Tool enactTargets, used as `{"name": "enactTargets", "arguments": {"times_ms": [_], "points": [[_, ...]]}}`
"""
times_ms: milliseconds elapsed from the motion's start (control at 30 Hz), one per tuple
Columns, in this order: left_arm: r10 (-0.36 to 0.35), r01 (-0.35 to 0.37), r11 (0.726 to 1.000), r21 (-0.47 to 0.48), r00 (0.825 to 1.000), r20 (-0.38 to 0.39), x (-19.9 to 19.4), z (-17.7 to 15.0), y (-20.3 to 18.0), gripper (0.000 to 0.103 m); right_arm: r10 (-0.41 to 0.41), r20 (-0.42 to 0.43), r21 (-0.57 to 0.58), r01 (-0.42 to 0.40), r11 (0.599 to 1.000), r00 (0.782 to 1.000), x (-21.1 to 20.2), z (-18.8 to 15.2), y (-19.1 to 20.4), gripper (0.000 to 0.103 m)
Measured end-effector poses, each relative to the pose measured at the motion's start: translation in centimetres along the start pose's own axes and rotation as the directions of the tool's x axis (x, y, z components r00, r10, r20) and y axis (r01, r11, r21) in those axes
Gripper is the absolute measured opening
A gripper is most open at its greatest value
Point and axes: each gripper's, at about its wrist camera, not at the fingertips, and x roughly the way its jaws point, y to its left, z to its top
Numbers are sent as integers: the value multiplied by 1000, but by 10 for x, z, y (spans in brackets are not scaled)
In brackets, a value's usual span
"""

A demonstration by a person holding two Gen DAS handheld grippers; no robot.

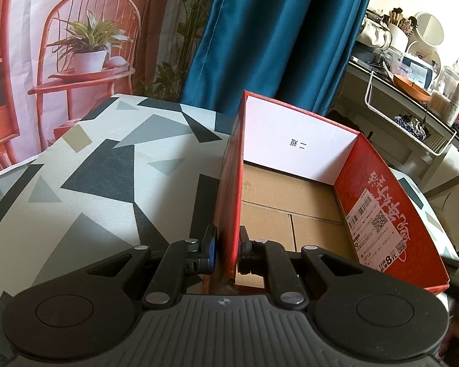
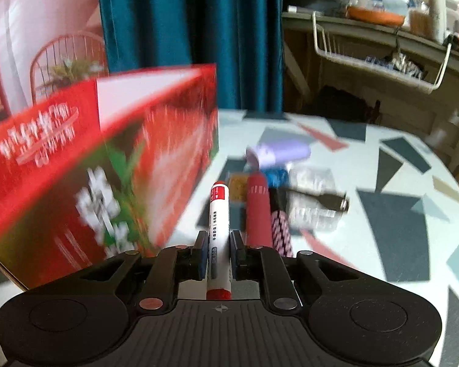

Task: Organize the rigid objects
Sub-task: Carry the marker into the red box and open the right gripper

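White marker (image 2: 218, 214) with red ends, pinched lengthwise in right claw (image 2: 218, 244)

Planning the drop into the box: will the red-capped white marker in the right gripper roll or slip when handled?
The marker looks like a smooth, round plastic tube, so it would probably roll once set on a flat surface. The right gripper clamps only its lower barrel, so the long free end might pivot. It looks stiff and probably light.
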Motion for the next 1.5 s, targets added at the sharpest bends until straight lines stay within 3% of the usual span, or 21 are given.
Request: {"name": "enactTargets", "arguments": {"times_ms": [200, 367, 467, 633, 900, 1300, 1500], "points": [[0, 0, 1000, 1, 1000, 0, 0, 0, 0, 13, 18, 123, 59, -26, 998, 992, -39, 41, -2, 13], [-1, 1, 1000, 0, 1000, 0, 0, 0, 0, 14, 110, 163, -44, -104, 994, 980, -55, 81, 26, 14], [-1, 1, 1000, -1, 1000, 1, 0, 0, 0, 14, 192, 142, -114, -176, 978, 971, -53, 97, 53, 14], [-2, 2, 1000, 2, 1000, -1, 0, 0, 0, 14, 315, 10, -181, -308, 934, 949, -26, 106, 95, 14], [-8, 8, 1000, -4, 1000, 1, 1, 0, 1, 14, 326, -152, -136, -346, 928, 933, -1, 100, 125, 14], [-13, 13, 1000, -6, 1000, 0, 1, 0, 2, 14, 320, -192, -100, -342, 934, 928, 6, 89, 122, 16], [-13, 13, 1000, -8, 1000, 1, 1, 0, 2, 14, 332, -113, -101, -343, 934, 936, -6, 93, 118, 23]]}}
